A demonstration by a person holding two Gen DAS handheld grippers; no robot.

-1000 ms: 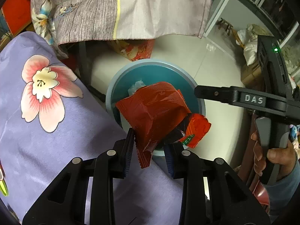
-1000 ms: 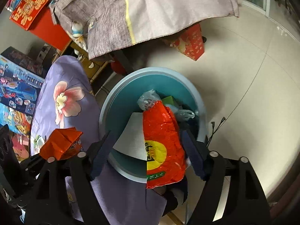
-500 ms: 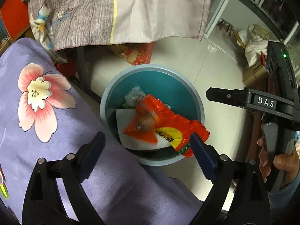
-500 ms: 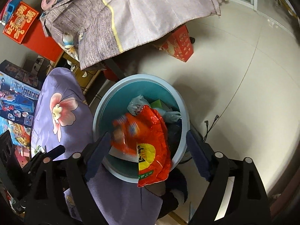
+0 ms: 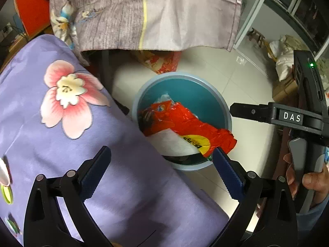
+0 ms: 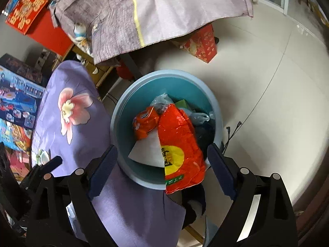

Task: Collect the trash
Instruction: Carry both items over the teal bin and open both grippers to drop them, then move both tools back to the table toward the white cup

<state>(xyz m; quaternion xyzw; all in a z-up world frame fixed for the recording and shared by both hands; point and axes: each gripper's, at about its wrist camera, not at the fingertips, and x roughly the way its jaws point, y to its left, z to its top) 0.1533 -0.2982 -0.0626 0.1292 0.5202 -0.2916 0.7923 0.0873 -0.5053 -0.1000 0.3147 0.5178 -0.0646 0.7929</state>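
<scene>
A round teal trash bin (image 5: 191, 86) (image 6: 144, 86) stands on the floor beside the table. In it lie a small orange-red wrapper (image 5: 158, 111) (image 6: 145, 123), a large red snack bag with a yellow patch (image 5: 197, 131) (image 6: 181, 144) that hangs over the near rim, and a white sheet (image 5: 170, 140) (image 6: 148, 150). My left gripper (image 5: 160, 170) is open and empty above the table edge. My right gripper (image 6: 162, 170) is open and empty over the bin's near rim; it also shows in the left wrist view (image 5: 287, 119).
A purple floral tablecloth (image 5: 61, 123) (image 6: 72, 113) covers the table on the left. A grey cloth (image 5: 154, 12) (image 6: 164, 10) drapes furniture behind the bin, with a red gift bag (image 5: 162, 61) (image 6: 201, 45) under it. Toy boxes (image 6: 16, 103) stand at far left. Pale tiled floor (image 6: 267, 82) lies to the right.
My left gripper opened and let go of the orange-red wrapper, which fell into the bin. The left gripper then pulled back over the table. The right gripper stayed open.
</scene>
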